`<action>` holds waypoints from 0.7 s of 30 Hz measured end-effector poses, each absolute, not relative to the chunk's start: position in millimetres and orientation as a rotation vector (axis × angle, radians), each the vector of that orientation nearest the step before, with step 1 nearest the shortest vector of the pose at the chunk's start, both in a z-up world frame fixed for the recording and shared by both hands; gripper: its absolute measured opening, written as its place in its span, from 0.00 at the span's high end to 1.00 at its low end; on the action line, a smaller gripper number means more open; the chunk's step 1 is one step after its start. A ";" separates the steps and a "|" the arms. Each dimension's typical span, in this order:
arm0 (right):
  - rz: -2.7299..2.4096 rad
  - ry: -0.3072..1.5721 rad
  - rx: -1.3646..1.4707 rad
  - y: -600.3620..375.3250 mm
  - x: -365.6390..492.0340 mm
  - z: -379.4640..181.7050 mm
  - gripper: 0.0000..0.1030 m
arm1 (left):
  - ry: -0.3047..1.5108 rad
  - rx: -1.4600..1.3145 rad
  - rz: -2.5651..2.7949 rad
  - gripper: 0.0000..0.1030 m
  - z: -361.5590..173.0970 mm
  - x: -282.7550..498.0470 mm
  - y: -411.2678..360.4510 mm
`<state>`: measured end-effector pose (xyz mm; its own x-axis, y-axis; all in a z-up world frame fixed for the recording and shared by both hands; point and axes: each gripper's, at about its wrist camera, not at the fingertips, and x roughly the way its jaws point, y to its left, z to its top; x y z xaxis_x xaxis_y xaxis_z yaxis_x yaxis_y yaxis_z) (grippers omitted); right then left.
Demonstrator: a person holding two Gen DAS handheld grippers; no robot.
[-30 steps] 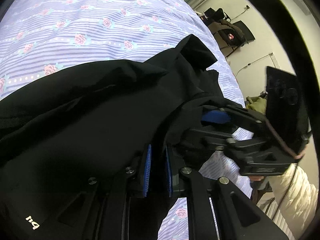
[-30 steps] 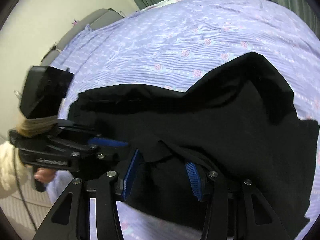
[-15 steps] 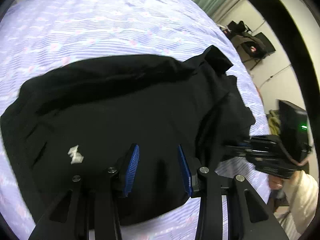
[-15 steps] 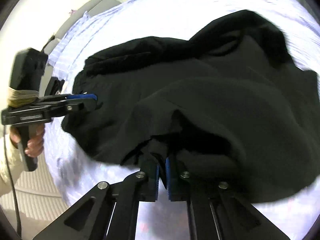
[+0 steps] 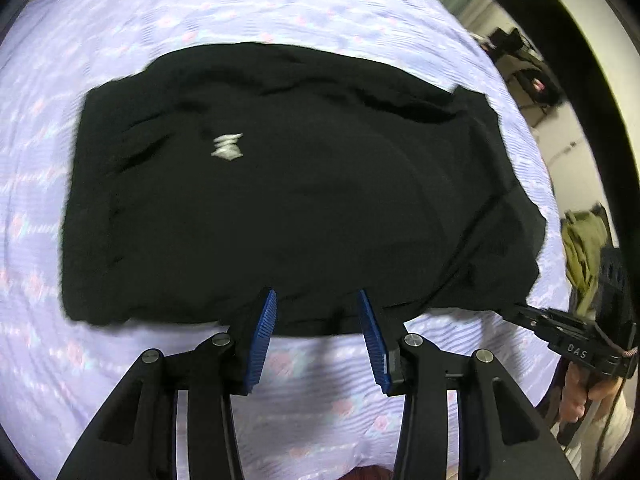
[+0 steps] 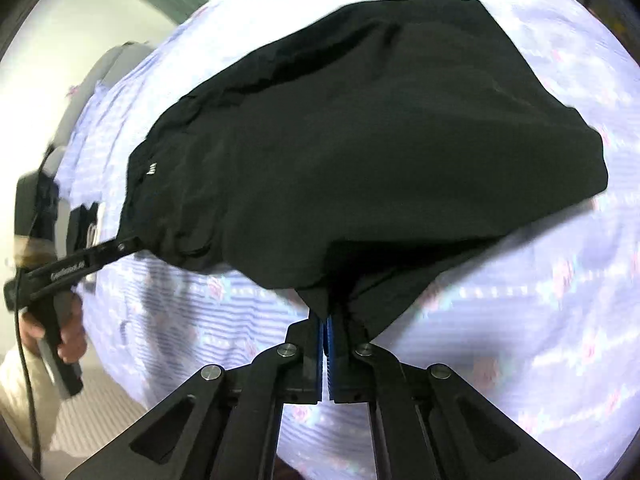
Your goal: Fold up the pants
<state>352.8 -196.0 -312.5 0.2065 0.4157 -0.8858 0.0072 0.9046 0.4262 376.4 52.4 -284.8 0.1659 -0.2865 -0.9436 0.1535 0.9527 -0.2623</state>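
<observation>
Black pants (image 5: 280,200) lie folded in a rough rectangle on the bed, a small white logo on top. My left gripper (image 5: 318,334) is open at the pants' near edge, blue pads apart, holding nothing. My right gripper (image 6: 325,336) is shut on the near edge of the pants (image 6: 360,140) and lifts that corner a little. In the left wrist view the right gripper (image 5: 560,332) shows at the pants' right corner. In the right wrist view the left gripper (image 6: 80,266) shows at the pants' left edge.
The bed (image 5: 320,8) has a lilac striped sheet with pink roses and extends all around the pants. A wall, dark chairs (image 5: 520,64) and an olive cloth (image 5: 584,248) stand beyond the bed's right side. The bed's left edge (image 6: 100,92) drops to a pale floor.
My left gripper let go of the pants, opened and pulled back. My right gripper shut on the pants' near edge. The pants went from bunched up to flatter.
</observation>
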 end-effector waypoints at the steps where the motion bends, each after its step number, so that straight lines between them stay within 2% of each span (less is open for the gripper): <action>1: 0.278 1.345 0.366 -196.5 353.2 -311.9 0.98 | 1.371 -0.107 -0.287 0.59 -283.8 374.2 57.4; 3: 0.239 1.343 0.317 -189.5 355.3 -302.3 0.96 | 1.363 -0.096 -0.250 0.57 -279.3 371.7 66.8; 5: 0.215 1.345 0.284 -183.9 355.5 -289.4 0.78 | 1.343 -0.098 -0.226 0.54 -270.5 370.6 77.3; 6: 0.200 1.344 0.262 -176.7 354.2 -280.2 0.59 | 1.324 -0.097 -0.214 0.50 -264.7 368.8 83.5; 7: 0.187 1.331 0.243 -172.7 352.5 -272.3 0.53 | 1.301 -0.091 -0.198 0.47 -259.2 367.0 89.3; 14: 0.201 1.165 0.084 -125.7 365.5 -226.7 0.53 | 1.157 -0.119 -0.115 0.47 -247.3 394.2 149.9; 21: 0.222 1.137 0.164 -90.0 428.9 -245.9 0.53 | 1.207 -0.368 -0.133 0.52 -281.9 464.1 196.6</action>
